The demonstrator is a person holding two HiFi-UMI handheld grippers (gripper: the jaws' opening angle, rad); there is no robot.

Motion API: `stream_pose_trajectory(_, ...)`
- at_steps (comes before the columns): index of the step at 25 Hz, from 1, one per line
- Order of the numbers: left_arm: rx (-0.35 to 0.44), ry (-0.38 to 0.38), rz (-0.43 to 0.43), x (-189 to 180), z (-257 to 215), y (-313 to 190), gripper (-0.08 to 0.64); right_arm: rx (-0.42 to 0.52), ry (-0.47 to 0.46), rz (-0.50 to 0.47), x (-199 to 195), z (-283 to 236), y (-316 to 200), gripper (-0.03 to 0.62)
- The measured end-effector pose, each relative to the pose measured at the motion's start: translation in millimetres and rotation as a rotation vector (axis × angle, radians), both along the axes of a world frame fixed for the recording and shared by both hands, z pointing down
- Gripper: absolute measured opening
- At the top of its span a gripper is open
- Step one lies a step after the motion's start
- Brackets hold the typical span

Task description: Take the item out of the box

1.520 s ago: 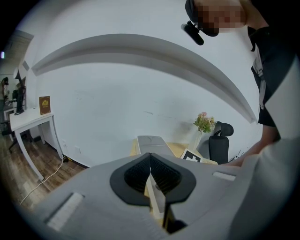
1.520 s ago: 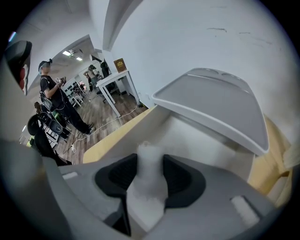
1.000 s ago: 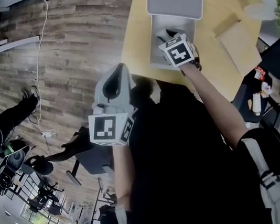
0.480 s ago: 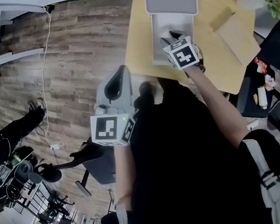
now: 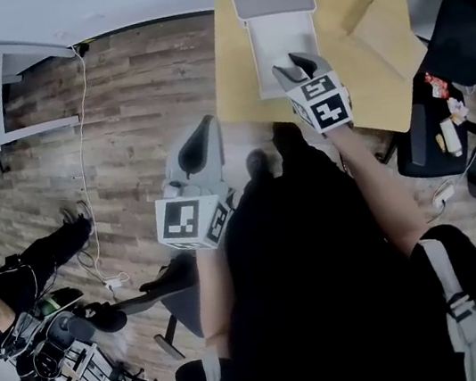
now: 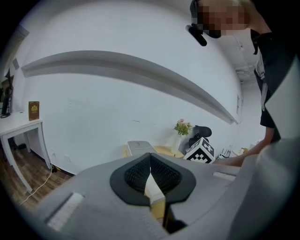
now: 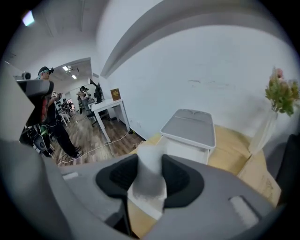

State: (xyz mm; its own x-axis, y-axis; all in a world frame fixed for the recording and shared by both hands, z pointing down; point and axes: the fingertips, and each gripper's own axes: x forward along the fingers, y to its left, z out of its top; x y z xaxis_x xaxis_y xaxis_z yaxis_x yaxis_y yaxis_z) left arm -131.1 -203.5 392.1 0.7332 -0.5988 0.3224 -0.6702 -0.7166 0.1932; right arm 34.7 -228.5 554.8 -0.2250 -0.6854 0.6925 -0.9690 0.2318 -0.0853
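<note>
One white item (image 7: 148, 188) clamped in right tool (image 7: 150, 161), jaws just closing.

Grey claws (image 5: 205, 127), checkered marker cubes (image 5: 191, 220), black top (image 5: 312, 254)

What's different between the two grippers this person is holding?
The right gripper grips a pale white item, its jaws having just closed slightly; the left gripper is shut on nothing. The right gripper hangs by the open box on the table; the left gripper hangs over the wood floor. Both are grey and hand-held.
</note>
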Motion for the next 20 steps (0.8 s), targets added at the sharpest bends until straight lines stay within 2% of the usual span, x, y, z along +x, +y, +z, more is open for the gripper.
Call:
stream_pose_trajectory(5, -0.002, 0.039, 0.043, -18.2, -3.0, 20.8, 0.011, 0.081, -0.011, 0.051, -8.3, -42.0, 27.7, 0.161)
stream_pose_trajectory(11, 0.006, 0.069, 0.14, -22.3, -7.4, 44.9, 0.011, 0.174, -0.029, 0.113, -23.3, -84.9, 71.5, 0.156)
stream_pose_trajectory(15, 0.013, 0.077, 0.218, -20.5, -8.2, 65.8, 0.011, 0.226, -0.043, 0.145, -36.3, -101.5, 105.0, 0.153)
stream_pose_trajectory(20, 0.015, 0.082, 0.304, -18.0, -8.3, 95.9, 0.011, 0.268, -0.107, 0.18, -51.9, -114.2, 147.5, 0.148)
